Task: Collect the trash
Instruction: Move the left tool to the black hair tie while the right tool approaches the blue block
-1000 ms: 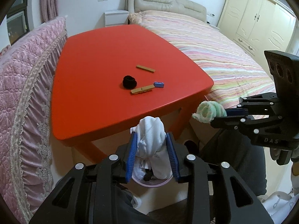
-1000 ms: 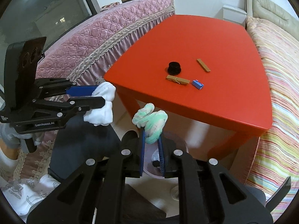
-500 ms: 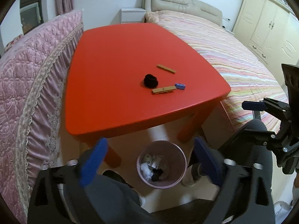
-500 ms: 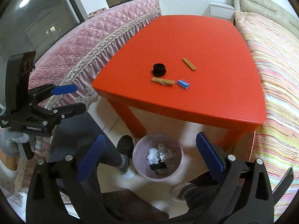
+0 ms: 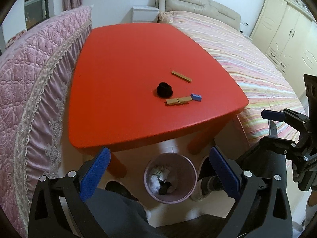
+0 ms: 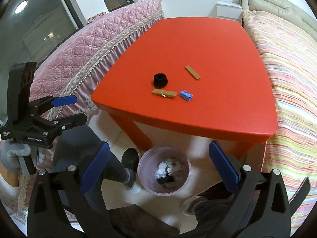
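Both tools are hanging over the pink waste bin (image 5: 170, 176) on the floor, just in front of the red tabletop (image 5: 126, 63); the left tool (image 5: 158, 174) is standing spread wide with nothing between its blue pads, having just been opening; the right tool (image 6: 158, 170) is likewise spread wide and empty, its jaws also having just been opening; crumpled white scraps are lying in the bin, directly below and between each tool's fingers.

What is remaining, by my judgement, is lying up on the tabletop, ahead of and above both tools: a black round piece (image 5: 164, 89), a wooden clip (image 5: 179, 100) just in front of it, a small blue block (image 5: 196, 97) beside the clip's right end, and a flat wooden strip (image 5: 181, 76) a little farther back.

The cluster is sitting toward the bed-side half of the tabletop, so the right tool looks nearer; the clip's long axis is running roughly across the view, so fingers coming in from the near edge would be straddling its narrow width.
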A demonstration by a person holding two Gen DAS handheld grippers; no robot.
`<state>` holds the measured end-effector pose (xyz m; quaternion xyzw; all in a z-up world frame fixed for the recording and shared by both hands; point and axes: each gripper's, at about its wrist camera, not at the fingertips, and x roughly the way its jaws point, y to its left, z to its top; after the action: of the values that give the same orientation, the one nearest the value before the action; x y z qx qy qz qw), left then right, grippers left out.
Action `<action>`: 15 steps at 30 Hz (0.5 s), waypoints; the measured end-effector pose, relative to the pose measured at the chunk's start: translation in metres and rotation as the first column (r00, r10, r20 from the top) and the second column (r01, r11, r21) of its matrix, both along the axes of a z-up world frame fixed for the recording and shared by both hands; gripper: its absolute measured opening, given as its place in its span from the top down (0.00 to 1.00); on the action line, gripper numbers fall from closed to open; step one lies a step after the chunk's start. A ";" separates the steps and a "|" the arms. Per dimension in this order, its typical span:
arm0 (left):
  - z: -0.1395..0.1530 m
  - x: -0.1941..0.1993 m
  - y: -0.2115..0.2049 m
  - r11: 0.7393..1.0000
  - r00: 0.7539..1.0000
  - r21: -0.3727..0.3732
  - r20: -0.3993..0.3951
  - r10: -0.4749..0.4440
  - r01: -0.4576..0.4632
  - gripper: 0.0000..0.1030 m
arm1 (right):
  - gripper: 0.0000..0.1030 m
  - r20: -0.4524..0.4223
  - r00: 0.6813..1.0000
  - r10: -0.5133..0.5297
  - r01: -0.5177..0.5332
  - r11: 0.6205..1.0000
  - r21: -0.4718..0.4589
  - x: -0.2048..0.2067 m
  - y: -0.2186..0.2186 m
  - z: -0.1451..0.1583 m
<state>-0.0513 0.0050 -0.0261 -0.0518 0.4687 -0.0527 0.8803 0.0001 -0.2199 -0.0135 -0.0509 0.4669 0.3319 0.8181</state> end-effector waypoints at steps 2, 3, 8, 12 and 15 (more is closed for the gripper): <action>0.003 0.009 0.000 1.000 1.000 -0.003 -0.003 -0.005 0.005 0.07 | 0.04 0.002 1.000 0.000 0.000 1.000 -0.004 0.008 0.001 0.002; 0.004 0.014 0.000 1.000 1.000 -0.004 -0.002 -0.005 0.005 0.07 | 0.04 0.001 1.000 -0.001 0.001 1.000 -0.003 0.012 0.002 0.003; 0.008 0.046 -0.001 1.000 1.000 -0.010 -0.022 -0.016 0.015 0.07 | 0.04 0.001 1.000 0.007 -0.007 0.999 -0.038 0.046 0.011 0.003; 0.007 0.076 -0.004 1.000 0.999 -0.006 -0.048 -0.023 0.023 0.07 | 0.04 -0.009 0.999 0.036 -0.037 0.995 -0.088 0.072 0.024 -0.003; 0.004 0.096 -0.005 1.000 0.997 -0.018 -0.072 -0.025 0.023 0.07 | 0.04 -0.018 0.998 0.060 -0.062 0.990 -0.129 0.085 0.034 -0.010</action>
<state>0.0450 0.0002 -0.0217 -0.0555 0.5004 -0.0654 0.8615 0.0851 -0.1861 -0.0231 -0.1157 0.4914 0.3263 0.7992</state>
